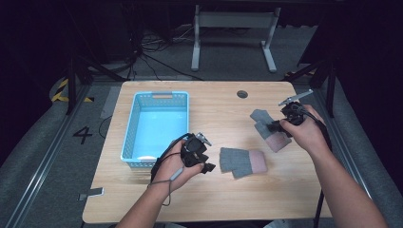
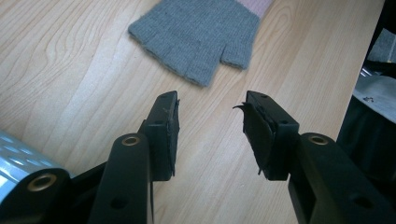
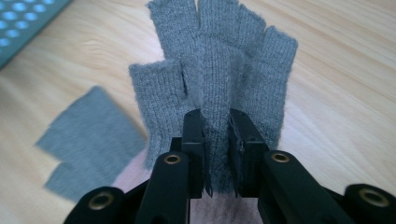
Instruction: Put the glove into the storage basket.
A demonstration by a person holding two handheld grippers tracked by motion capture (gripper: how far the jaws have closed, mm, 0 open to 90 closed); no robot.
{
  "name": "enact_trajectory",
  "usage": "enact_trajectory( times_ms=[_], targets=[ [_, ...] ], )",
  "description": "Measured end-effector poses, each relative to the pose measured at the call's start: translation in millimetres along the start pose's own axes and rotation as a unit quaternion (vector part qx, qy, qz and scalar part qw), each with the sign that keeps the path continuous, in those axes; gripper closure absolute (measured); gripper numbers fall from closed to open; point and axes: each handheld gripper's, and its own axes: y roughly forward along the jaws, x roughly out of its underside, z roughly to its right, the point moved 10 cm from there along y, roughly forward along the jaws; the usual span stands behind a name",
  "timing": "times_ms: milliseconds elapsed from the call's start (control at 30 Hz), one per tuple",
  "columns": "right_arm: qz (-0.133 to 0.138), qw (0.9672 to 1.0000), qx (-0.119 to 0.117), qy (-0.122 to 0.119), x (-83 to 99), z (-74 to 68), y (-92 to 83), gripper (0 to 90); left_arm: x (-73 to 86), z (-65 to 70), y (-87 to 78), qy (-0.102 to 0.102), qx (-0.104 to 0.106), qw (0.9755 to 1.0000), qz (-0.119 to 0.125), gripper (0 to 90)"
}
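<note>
Two grey fingerless gloves with pink cuffs are in play on the wooden bench (image 1: 209, 199), so let's run from the biggest item down. First the bench itself, pale wood spreading out under both tongs. Next in size, the light blue perforated basket (image 1: 134, 124), sitting just to the outer side of the left tongs (image 1: 207, 167); its dotted wall shows at the lower left corner of the left gripper view, right beside the near jaw.

On to the gloves. The lying glove (image 1: 242, 162) rests flat on the bench just ahead of the left tongs, finger stubs toward them and pink cuff away, a strip of bare wood between fabric and jaw tips. In the left gripper view that same lying glove (image 2: 198, 35) sits just beyond the two black jaws, which stand apart and released, nothing between them but bench.

Over to the right tongs (image 1: 274, 127): clenched on the held glove (image 1: 267, 129)! In the right gripper view the jaws pinch a ridge of knit in the middle of the held glove (image 3: 219, 79), near the cuff end, with the short finger stubs fanning out beyond the jaw tips and the thumb stub off to the left. Left of those jaws, lower and blurred, is the lying glove (image 3: 91, 142) again, well apart from the grip.
</note>
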Motion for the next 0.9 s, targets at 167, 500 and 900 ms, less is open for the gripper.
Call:
enact_trajectory(
  times_ms=[167,500,900],
  targets=[
    [0.004,0.9993,-0.022,-0.031,8.2,-22.2,-4.9,77.8,-0.9,0.1,-0.7,0.002,0.001,1.0000,0.004,57.1],
    [0.015,0.9952,-0.055,-0.080,27.0,-64.4,-5.7,77.6,-1.7,0.7,2.1,0.024,-0.004,0.9997,0.007,59.8],
    [-0.017,0.9897,-0.062,-0.128,36.7,-85.0,7.9,76.6,-1.8,-1.2,4.3,0.022,-0.032,0.9993,-0.001,47.4]
  ],
)
